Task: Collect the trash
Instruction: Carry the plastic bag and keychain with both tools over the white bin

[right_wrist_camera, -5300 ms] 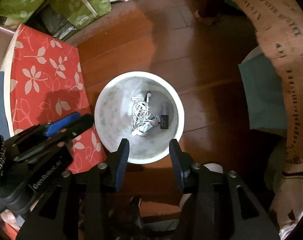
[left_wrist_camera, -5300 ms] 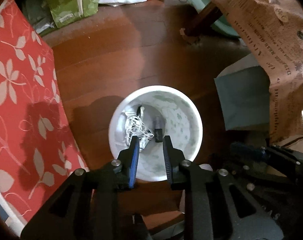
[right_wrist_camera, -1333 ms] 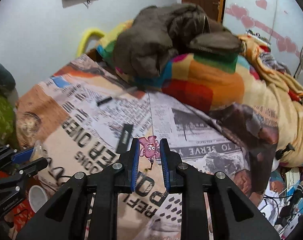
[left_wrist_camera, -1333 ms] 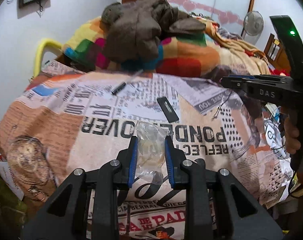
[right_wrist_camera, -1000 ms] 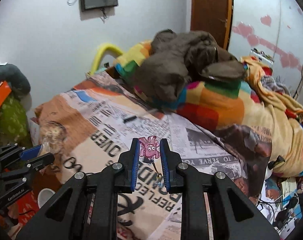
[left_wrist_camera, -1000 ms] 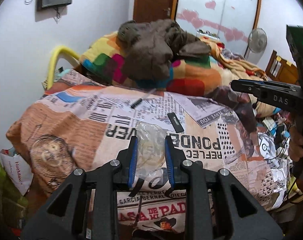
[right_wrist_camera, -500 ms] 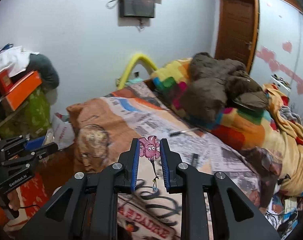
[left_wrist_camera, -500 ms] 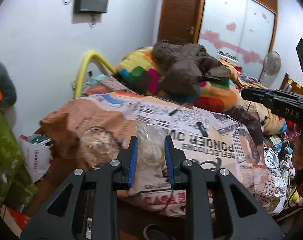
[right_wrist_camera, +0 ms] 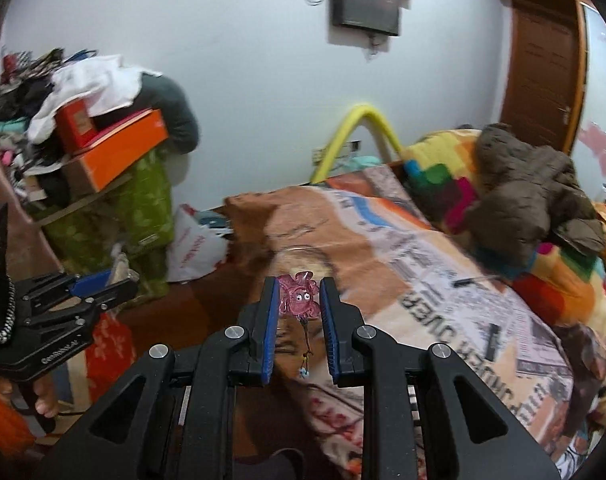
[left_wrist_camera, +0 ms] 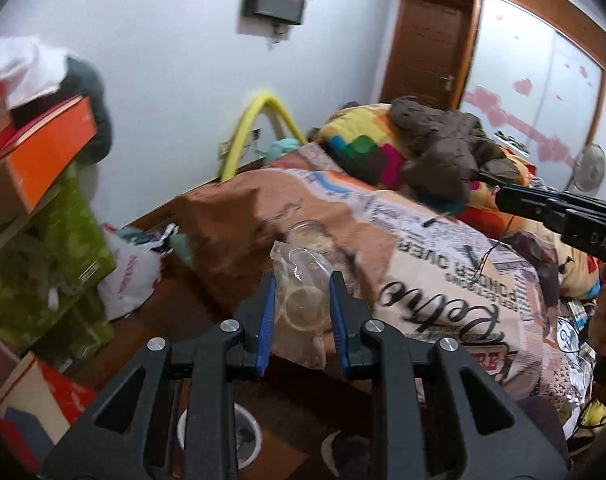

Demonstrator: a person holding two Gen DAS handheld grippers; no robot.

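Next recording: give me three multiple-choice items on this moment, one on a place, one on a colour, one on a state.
1. Where is the white bin?
A. on the bed
B. on the floor, below the left gripper
C. on the orange box

2. What colour is the charm in the right gripper?
A. pink
B. green
C. white

3. The clear plastic bag is:
A. lying on the bedspread
B. clamped in the left gripper
C. inside the bin

Answers: 1 B, the bin shows on the wood floor beneath the gripper; 2 A, it is a pink figure with eyes; 3 B, both pads press on it.

Both tongs swung off the bed (left_wrist_camera: 443,280) toward the floor, white bin (left_wrist_camera: 239,436) now below left tongs (left_wrist_camera: 301,300)
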